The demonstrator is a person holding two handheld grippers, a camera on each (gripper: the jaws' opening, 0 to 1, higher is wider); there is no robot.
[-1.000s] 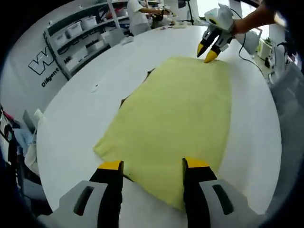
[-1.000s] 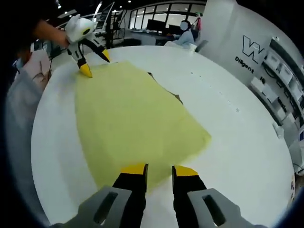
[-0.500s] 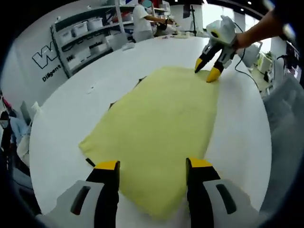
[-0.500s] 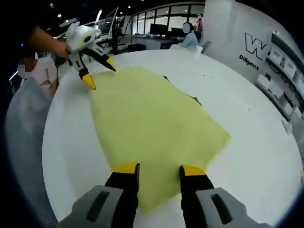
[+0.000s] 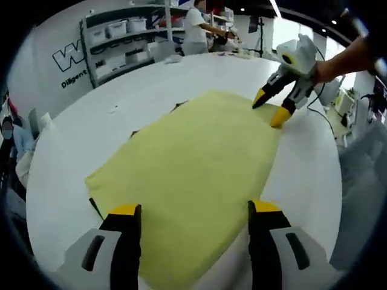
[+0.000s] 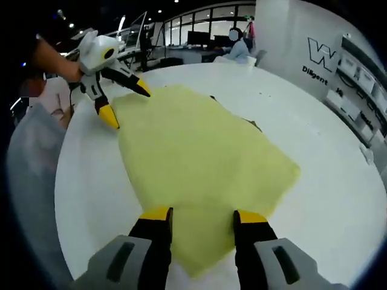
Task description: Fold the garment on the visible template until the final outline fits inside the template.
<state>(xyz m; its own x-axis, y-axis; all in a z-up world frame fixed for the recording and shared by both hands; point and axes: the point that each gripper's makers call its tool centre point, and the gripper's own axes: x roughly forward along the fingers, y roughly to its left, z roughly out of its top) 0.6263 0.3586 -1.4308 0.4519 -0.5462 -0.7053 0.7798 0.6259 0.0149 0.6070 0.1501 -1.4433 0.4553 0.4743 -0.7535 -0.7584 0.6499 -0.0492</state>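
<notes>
Yellow garment (image 5: 193, 175) lies flat on the white table (image 5: 78, 139), dark template (image 5: 134, 132) edges peeking beneath. I see my left gripper (image 5: 195, 212) and right gripper (image 6: 202, 215), jaws spread, straddling opposite garment corners.

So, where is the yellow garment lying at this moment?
The yellow garment lies flat on the white table, between the two open grippers: the left gripper at one corner, the right gripper at the opposite one.

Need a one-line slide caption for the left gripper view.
Left gripper open over the near edge of a yellow garment on a white table; right gripper open at its far corner.
</notes>
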